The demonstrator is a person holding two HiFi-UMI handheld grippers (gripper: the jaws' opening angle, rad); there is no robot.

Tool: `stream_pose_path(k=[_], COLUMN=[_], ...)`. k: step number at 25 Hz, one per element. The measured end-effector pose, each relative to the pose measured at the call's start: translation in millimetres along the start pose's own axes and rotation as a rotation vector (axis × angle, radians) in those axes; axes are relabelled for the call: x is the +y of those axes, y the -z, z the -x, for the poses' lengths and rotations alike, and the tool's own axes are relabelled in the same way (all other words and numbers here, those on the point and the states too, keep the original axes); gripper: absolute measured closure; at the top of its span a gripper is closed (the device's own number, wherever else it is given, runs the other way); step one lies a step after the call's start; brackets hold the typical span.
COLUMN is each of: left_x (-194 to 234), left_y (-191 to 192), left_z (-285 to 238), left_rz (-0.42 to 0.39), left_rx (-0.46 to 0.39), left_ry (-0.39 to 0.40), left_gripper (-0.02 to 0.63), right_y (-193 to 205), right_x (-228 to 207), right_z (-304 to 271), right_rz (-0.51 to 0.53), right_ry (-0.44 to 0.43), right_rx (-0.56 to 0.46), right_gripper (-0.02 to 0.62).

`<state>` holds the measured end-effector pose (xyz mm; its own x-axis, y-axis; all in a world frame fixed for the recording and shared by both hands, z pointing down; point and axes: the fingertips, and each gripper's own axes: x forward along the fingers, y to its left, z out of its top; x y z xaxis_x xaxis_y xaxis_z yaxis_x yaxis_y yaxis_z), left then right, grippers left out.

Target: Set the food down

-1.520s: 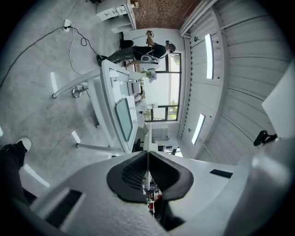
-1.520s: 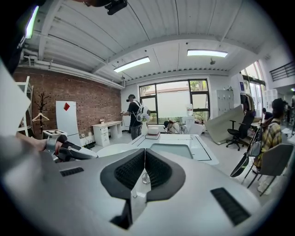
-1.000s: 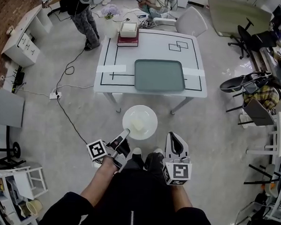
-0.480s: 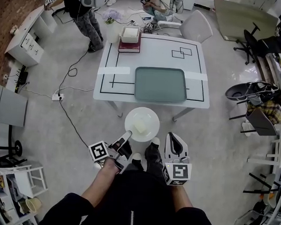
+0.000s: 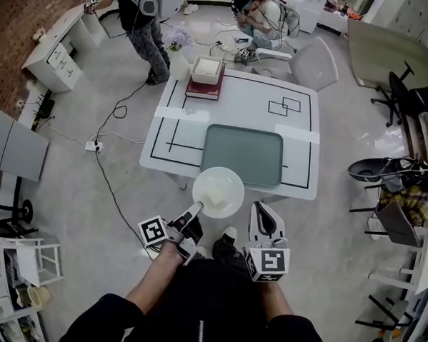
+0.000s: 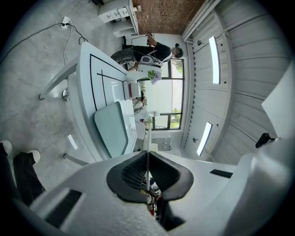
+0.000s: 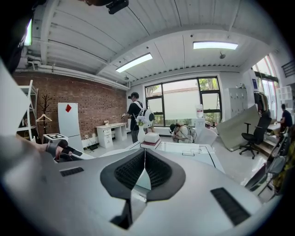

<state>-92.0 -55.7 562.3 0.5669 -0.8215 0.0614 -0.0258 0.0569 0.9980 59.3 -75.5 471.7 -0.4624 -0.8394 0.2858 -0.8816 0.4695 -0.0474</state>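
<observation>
A round white plate (image 5: 228, 180) carries a pale block of food (image 5: 214, 196) and hangs level at the near edge of the white table (image 5: 196, 108). My left gripper (image 5: 196, 206) is shut on the plate's near rim. In the left gripper view the plate (image 6: 148, 138) shows edge-on as a thin white line between the closed jaws of the gripper (image 6: 147, 159). A grey-green tray (image 5: 243, 155) lies on the table just beyond the plate. My right gripper (image 5: 264, 218) is shut and holds nothing, to the right of the plate; its jaws (image 7: 144, 161) meet.
A white box (image 5: 208, 69) sits on a dark red book (image 5: 203, 90) at the table's far left corner. A white chair (image 5: 314, 62) stands behind the table. A person (image 5: 140, 13) stands at the far left and another crouches beyond the table. Cables (image 5: 117, 111) trail on the floor.
The table has drawn closer as the person walked forward. The plate, held the same way, now overlaps the table's near edge instead of hanging over the floor.
</observation>
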Motion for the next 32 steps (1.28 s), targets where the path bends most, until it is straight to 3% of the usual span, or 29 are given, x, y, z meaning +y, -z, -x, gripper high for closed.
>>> stream_pose_path(k=[11, 22, 32], left_x=[-4.1, 5.6, 46.8], left_y=[-7.1, -35.5, -66.8], left_z=[-44.4, -105.7, -151.5], left_rz=[-0.007, -0.018, -0.037], left_rx=[-0.065, 0.011, 0.098], left_ry=[-0.029, -0.057, -0.134], left_gripper=[0.591, 0.591, 0.591], right_y=[-6.9, -14.7, -24.2], right_x=[-49.1, -81.5, -104.6], right_z=[-26.7, -63.1, -98.6], right_rz=[-0.033, -0.064, -0.063], right_ry=[-0.051, 0.012, 0.086], right_rx=[0.001, 0.009, 0.044], right_gripper=[0.584, 0.585, 0.584])
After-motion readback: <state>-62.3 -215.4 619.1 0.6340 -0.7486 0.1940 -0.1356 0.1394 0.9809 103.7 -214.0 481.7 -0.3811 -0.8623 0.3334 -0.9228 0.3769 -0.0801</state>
